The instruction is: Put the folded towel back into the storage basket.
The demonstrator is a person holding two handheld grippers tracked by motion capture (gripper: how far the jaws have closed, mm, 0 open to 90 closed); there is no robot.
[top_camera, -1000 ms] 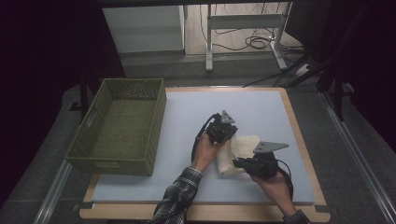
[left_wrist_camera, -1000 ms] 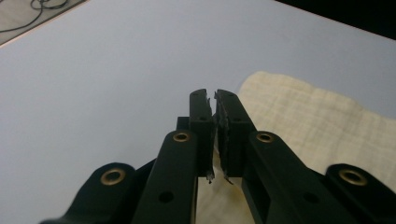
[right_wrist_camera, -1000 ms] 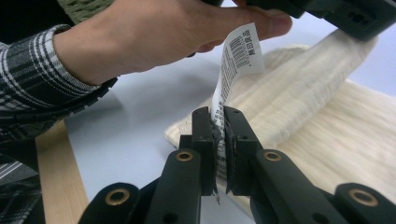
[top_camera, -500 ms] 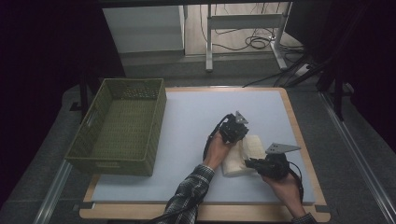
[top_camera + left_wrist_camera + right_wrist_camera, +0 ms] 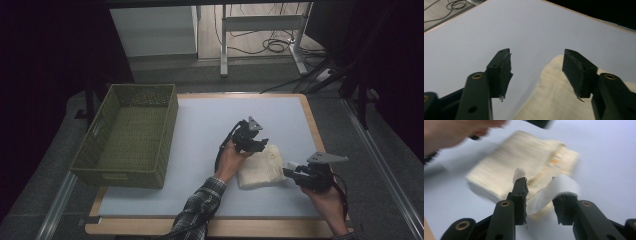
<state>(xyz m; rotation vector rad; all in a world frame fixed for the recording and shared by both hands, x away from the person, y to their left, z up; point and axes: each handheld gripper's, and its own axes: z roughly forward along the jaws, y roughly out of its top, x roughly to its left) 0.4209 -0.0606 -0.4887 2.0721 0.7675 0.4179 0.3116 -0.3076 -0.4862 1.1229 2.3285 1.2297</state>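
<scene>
A folded cream cloth lies on the pale blue mat right of centre. My left gripper hovers over the cloth's far edge. In the left gripper view its jaws have just been opening. They now stand wide apart above the cloth, with nothing between the pads. My right gripper sits at the cloth's right edge. Its jaws have also just been opening. A white flap of the cloth lies loose across the gap and over one fingertip. That view is blurred.
A green woven basket stands at the left of the mat, and its inside looks bare. The wooden table edge runs along the right. Cables and a white stand's legs lie on the floor beyond the table.
Both hands and the cloth have shifted to the right. The right gripper has moved farther right, to the cloth's edge. The left gripper has stayed over the cloth in the last half second.
</scene>
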